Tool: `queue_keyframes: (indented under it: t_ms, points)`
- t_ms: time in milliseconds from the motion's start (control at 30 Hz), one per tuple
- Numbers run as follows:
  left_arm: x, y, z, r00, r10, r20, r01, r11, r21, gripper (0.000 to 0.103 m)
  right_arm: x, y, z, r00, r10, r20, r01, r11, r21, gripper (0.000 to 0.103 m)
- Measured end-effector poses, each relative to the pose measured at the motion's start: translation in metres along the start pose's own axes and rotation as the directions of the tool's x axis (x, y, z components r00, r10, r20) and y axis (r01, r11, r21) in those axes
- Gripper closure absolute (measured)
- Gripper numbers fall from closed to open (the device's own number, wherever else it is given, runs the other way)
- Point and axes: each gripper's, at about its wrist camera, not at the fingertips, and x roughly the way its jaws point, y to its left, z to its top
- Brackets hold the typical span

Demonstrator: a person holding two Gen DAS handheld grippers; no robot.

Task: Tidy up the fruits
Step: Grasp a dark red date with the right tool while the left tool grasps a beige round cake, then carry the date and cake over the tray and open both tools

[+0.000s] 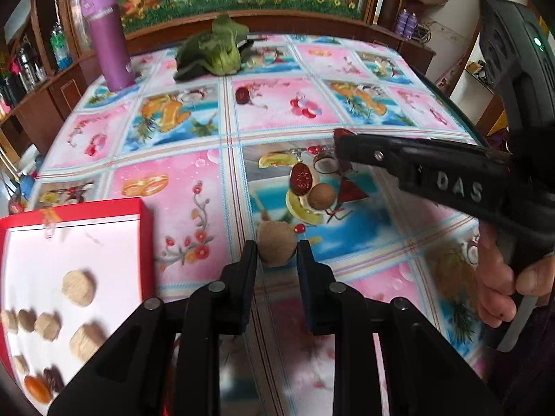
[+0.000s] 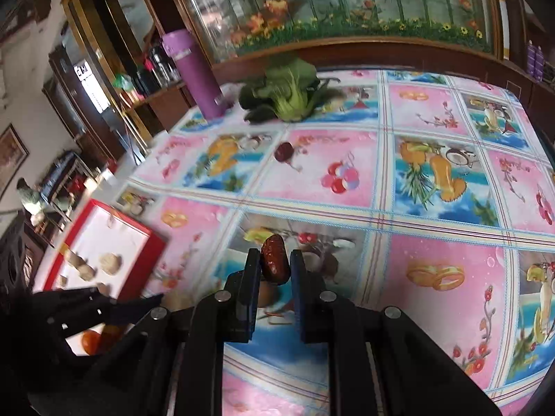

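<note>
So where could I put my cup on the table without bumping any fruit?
The pink tablecloth squares between the red box and the loose fruit are bare, as is the far right side. It is crowded around the brown round fruits, the wrinkled red date and both grippers.

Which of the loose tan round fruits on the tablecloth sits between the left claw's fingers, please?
The larger, fuzzy tan fruit, framed by the left claw; the smaller one lies farther off beside a red date.
</note>
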Motion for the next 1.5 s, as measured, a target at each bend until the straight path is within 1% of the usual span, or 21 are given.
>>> queue_keyframes:
  t_ms: [100,167,233,367,433,500,533,667,800,933,1067,1300,1433,1500]
  points:
    - [-0.02,-0.004,-0.007,0.999,-0.004,0.044,0.004,1.0,-0.001,0.078,-0.011,0.011,-0.001,0.997,0.052,0.056,-0.053,0.998,0.017,0.088]
    - [-0.032,-0.005,-0.013,0.998,-0.002,0.071,0.002,1.0,-0.004,0.078,-0.018,0.018,-0.005,0.991,0.097,0.089,-0.1,0.995,0.031,0.088]
    - [-0.042,-0.004,-0.02,0.996,0.004,0.092,-0.004,1.0,-0.001,0.078,-0.023,0.025,-0.011,0.986,0.124,0.113,-0.129,0.991,0.04,0.088]
    - [-0.062,0.008,-0.037,0.993,0.02,0.119,-0.018,1.0,-0.02,0.078,-0.026,0.031,-0.029,0.971,0.204,0.125,-0.217,0.971,0.1,0.088]
    - [-0.073,0.017,-0.048,0.99,0.035,0.133,-0.031,0.999,-0.037,0.078,-0.024,0.033,-0.037,0.968,0.219,0.126,-0.233,0.965,0.116,0.088]
    - [-0.085,0.029,-0.061,0.988,0.055,0.145,-0.046,0.997,-0.065,0.078,-0.02,0.036,-0.043,0.96,0.257,0.113,-0.271,0.953,0.133,0.088]
    - [-0.091,0.036,-0.069,0.986,0.07,0.151,-0.058,0.995,-0.079,0.078,-0.019,0.038,-0.045,0.958,0.264,0.109,-0.277,0.951,0.137,0.088]
    - [-0.11,0.059,-0.093,0.978,0.141,0.153,-0.121,0.984,-0.133,0.078,-0.018,0.047,-0.051,0.963,0.253,0.089,-0.263,0.955,0.135,0.088]
    - [-0.128,0.083,-0.11,0.966,0.191,0.172,-0.159,0.971,-0.181,0.078,-0.023,0.061,-0.06,0.967,0.245,0.074,-0.252,0.962,0.106,0.088]
    - [-0.145,0.106,-0.126,0.954,0.235,0.188,-0.19,0.954,-0.231,0.078,-0.027,0.085,-0.065,0.961,0.273,0.05,-0.276,0.959,0.067,0.088]
    - [-0.16,0.122,-0.141,0.94,0.279,0.198,-0.223,0.939,-0.263,0.078,-0.025,0.12,-0.066,0.948,0.318,0.027,-0.319,0.948,0.006,0.088]
    - [-0.168,0.15,-0.152,0.925,0.324,0.198,-0.25,0.912,-0.324,0.078,-0.012,0.177,-0.068,0.927,0.374,-0.036,-0.376,0.924,-0.077,0.088]
    - [-0.17,0.167,-0.154,0.913,0.356,0.2,-0.269,0.894,-0.359,0.078,-0.004,0.199,-0.074,0.916,0.393,-0.075,-0.4,0.91,-0.108,0.088]
    - [-0.17,0.172,-0.157,0.913,0.358,0.195,-0.27,0.89,-0.368,0.078,-0.001,0.207,-0.081,0.911,0.399,-0.103,-0.41,0.904,-0.123,0.088]
